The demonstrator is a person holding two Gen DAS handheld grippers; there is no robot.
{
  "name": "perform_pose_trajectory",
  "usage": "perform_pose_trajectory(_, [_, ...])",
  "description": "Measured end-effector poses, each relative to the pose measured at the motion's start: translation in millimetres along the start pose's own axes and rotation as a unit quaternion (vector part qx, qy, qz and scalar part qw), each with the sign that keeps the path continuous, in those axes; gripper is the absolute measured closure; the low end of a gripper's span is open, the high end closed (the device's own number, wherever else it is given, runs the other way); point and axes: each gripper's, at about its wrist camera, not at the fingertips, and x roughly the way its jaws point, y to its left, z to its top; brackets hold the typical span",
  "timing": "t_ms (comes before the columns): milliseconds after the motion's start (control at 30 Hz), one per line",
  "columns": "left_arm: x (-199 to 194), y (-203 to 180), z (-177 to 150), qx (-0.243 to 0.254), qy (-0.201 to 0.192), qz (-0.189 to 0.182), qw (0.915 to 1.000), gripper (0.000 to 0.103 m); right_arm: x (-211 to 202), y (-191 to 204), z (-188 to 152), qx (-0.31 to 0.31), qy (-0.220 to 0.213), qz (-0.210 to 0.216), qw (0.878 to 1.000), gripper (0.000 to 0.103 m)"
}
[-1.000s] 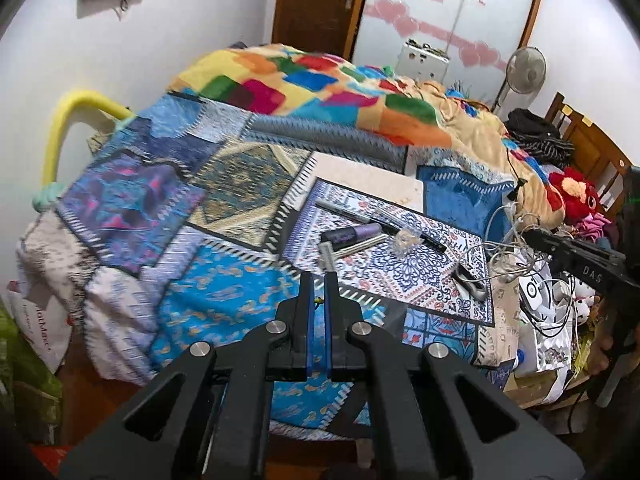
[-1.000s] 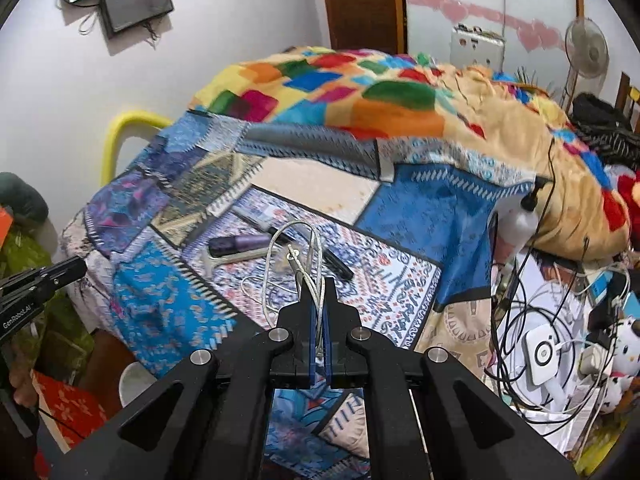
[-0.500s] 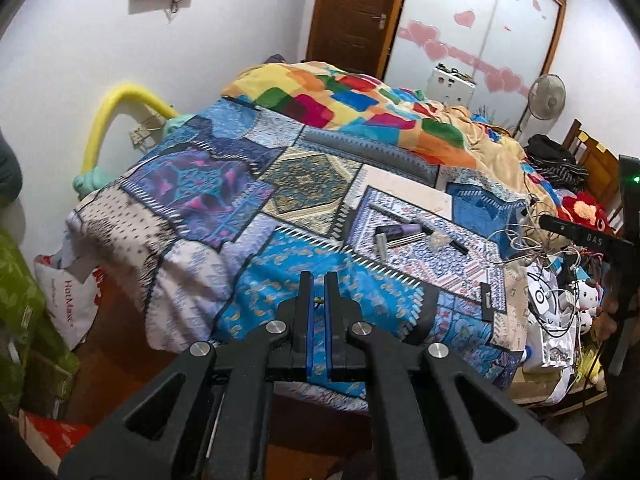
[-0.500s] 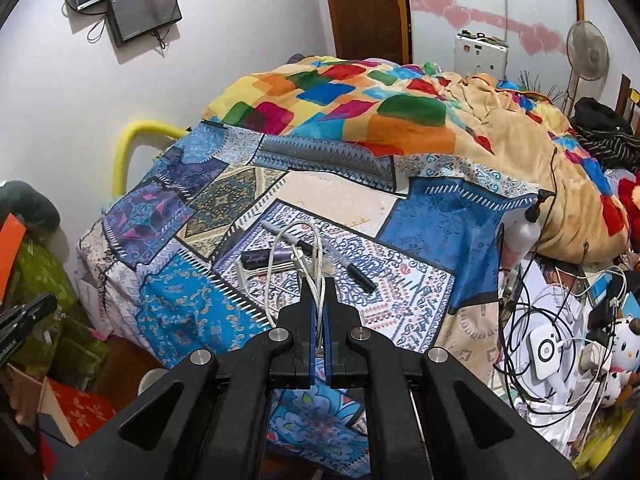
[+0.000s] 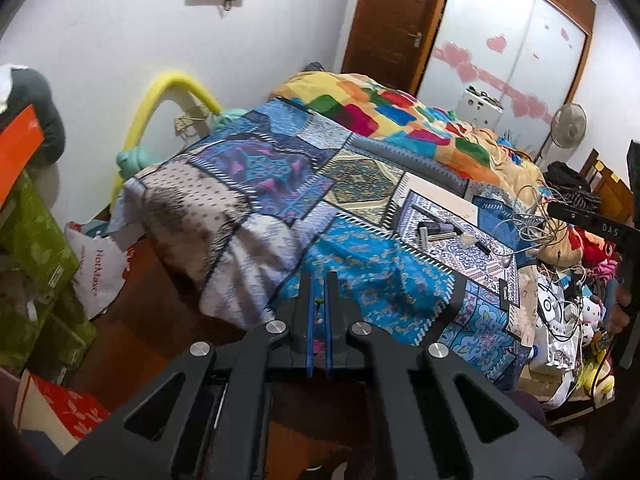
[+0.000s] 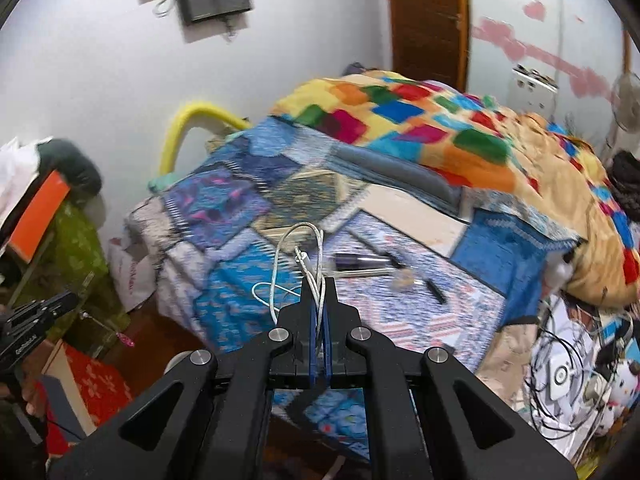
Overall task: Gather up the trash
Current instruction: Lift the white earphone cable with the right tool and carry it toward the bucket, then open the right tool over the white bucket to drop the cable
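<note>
A tangle of white cable (image 6: 306, 264) is pinched between the closed blue pads of the right tool (image 6: 319, 286), its loops rising above the fingertips and one strand curling off to the left, held in the air over the near edge of the bed (image 6: 240, 280). The left tool (image 5: 319, 280) is clamped tight as well, with only a tiny yellowish speck showing between its pads (too small to identify), and it hangs over the bed's near corner above the dark wooden floor (image 5: 152, 320).

On the patterned patchwork bedspread (image 5: 280, 176) lie a purple tube (image 5: 438, 227), a black pen (image 5: 482, 246) and a small clear crumpled wrapper (image 5: 466, 240), close together on a blue-and-white printed panel. A bright multicoloured blanket (image 5: 380, 116) is heaped on the far half of the bed.

Seen from the left wrist, the right tool appears at the frame's right edge, gripped by a hand (image 5: 622, 300) beside a clutter of cables and soft toys (image 5: 592, 312). To the left of the bed stand a white plastic bag (image 5: 100, 268), green boxes (image 5: 32, 248) and a yellow foam arch (image 5: 160, 100) against the white wall. A brown door (image 5: 392, 20) and a wardrobe with pink heart stickers (image 5: 508, 52) stand behind the bed, with a fan (image 5: 568, 124) to the right.
</note>
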Motion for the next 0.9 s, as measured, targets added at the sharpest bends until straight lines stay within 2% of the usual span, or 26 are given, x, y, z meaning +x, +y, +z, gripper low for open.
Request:
perform_pose_trajectory(433, [-49, 72, -43, -0.041, 0.001, 0.032, 0.9987, 0.101, 25, 127, -25, -0.086, 0.040, 0.076, 0.993, 0.100])
perform_pose_trajectory(700, [-51, 114, -75, -0.067, 0.028, 0.046, 0.9963, 0.101, 60, 191, -56, -0.125, 0.097, 0.113, 0.981, 0.100])
perform_pose_trajectory(900, [-34, 140, -92, -0.088, 0.055, 0.053, 0.9932, 0.101, 108, 235, -86, -0.152, 0.164, 0.126, 0.966, 0.100])
